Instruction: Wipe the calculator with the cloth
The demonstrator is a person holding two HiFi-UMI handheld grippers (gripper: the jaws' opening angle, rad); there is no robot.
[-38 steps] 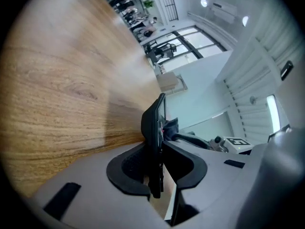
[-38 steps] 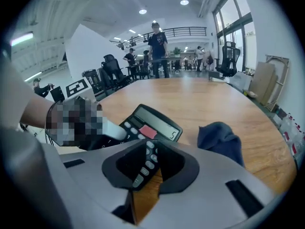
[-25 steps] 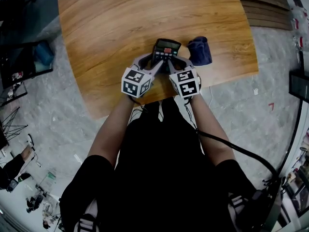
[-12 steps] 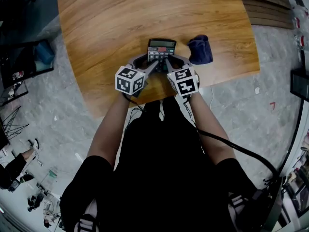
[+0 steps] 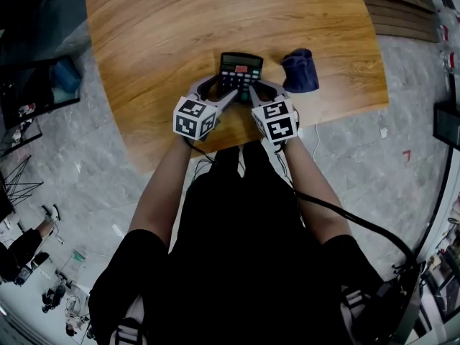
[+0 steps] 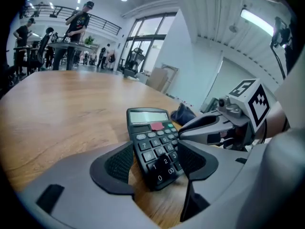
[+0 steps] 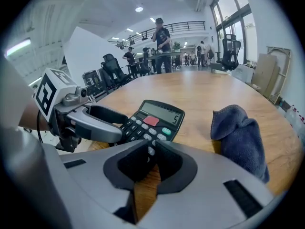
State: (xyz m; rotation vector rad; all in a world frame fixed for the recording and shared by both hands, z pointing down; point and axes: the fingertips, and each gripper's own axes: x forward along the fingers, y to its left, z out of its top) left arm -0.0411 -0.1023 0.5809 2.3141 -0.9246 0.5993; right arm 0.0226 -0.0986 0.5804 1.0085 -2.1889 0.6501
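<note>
Head view: puts calc [image 5: 241, 69] flat on table [image 5: 165, 27] near the front edge, cloth [image 5: 300, 70] bunched just beside it on the R, untouched, so wipe not yet begun by the look of it. L gripper [image 5: 220, 92] and R gripper [image 5: 253, 94] both at calc's near end, prob. to square it up or steady it before going for cloth. L gripper view: jaws wide apart, just been opening, calc's near end between them but pads off it, i.e. released. R gripper view: jaws nearly together, seem nipped on calc's near R edge, likely pinning it still. Gripper views give pad gaps and calc's face close up; head view too steep and small for that, but alone gives whole layout w/ table edge.
</note>
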